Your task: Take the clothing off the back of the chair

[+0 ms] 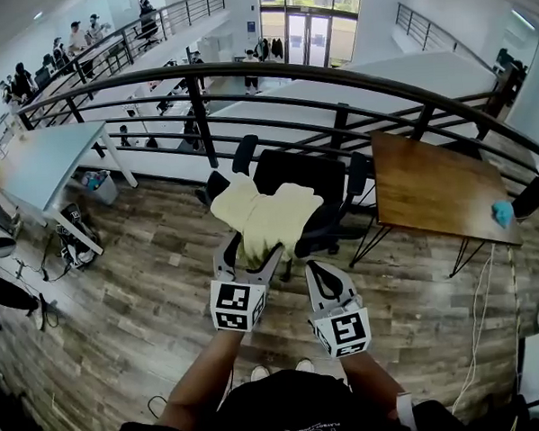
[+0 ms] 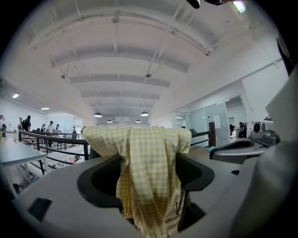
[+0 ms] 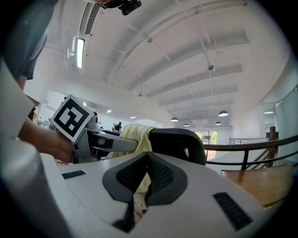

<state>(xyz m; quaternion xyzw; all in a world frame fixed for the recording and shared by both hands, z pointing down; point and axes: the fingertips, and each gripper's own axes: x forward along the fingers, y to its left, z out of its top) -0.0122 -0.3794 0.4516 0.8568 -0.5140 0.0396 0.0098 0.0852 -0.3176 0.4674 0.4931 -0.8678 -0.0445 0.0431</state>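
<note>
Yellow clothing (image 1: pixel 268 215) drapes the chair (image 1: pixel 326 176); its hem hangs between the left hand-held gripper's (image 1: pixel 249 254) wide jaws; the right hand-held gripper (image 1: pixel 317 271) is closed just beside it.

pale yellow checked cloth garment (image 1: pixel 265 215): soft woven fabric, matt, lightly creased.
black office chair (image 1: pixel 305 174): matt back, mesh-like fabric.
brown rectangular wooden table (image 1: pixel 435 188): smooth top, faint sheen.
plank floor (image 1: pixel 139 307): wood-look, grained, slightly glossy.
dark curved railing (image 1: pixel 198 115): painted metal, smooth.
left gripper (image 2: pixel 149 186): grey plastic, matt, smooth.
right gripper (image 3: pixel 146 162): same grey plastic; black inner faces finely dotted, rubber-like.
</note>
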